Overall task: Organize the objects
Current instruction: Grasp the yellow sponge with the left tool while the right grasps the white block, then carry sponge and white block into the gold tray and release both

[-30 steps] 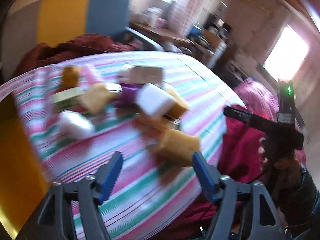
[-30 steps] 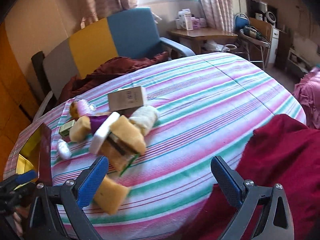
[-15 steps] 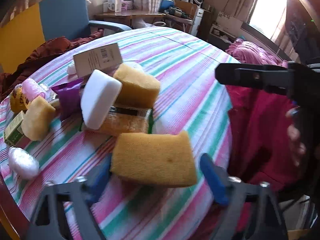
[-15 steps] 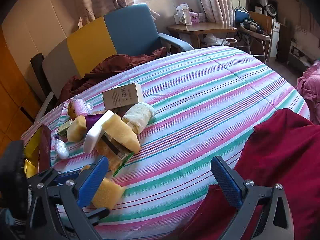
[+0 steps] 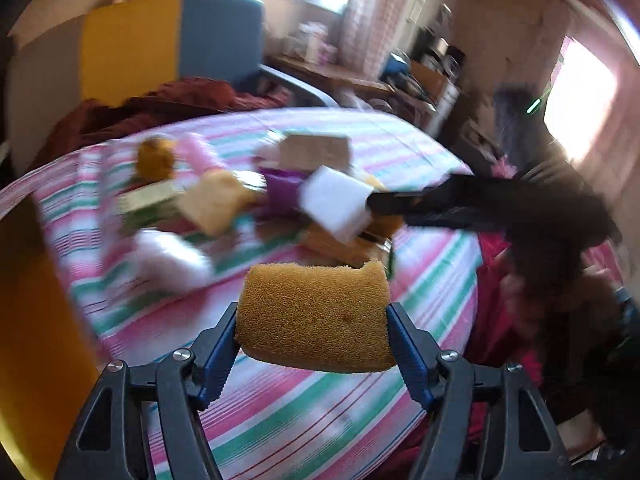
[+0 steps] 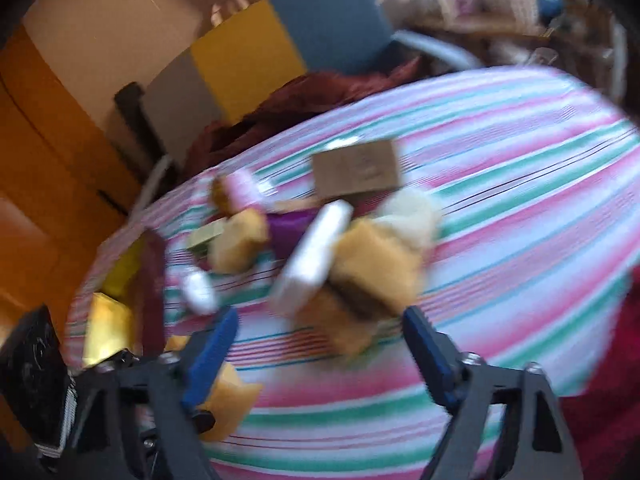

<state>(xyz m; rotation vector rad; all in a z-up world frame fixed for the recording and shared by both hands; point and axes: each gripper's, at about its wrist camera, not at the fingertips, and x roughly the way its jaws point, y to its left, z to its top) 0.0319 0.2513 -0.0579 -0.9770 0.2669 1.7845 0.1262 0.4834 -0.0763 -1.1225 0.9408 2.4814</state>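
Between the blue pads of the left hand-held gripper there's now a yellow sponge, both pads pressed against its ends. A second ago those jaws stood wider with the sponge lying loose on the striped bedspread; they've just been closing, and it now looks lifted clear of the cloth. So I'd say the first pick is done and what's left is finding it a home.

The right hand-held gripper has also just been narrowing, but nothing sits between its pads, so it's open and empty. It has swung in toward the pile since a second ago (everything's motion-blurred, so take the details loosely), and the left view shows it reaching in at the white block.

The pile is further out on the bed: a second tan sponge just under the white block, a purple packet, a brown cardboard box at the back, a smaller sponge, a small white bundle off to the near left.

Containers: at the bed's left edge there's what looks like an open box with a dark red flap and a gold lining. I can't tell if anything's in it. My guess is that's where things go.
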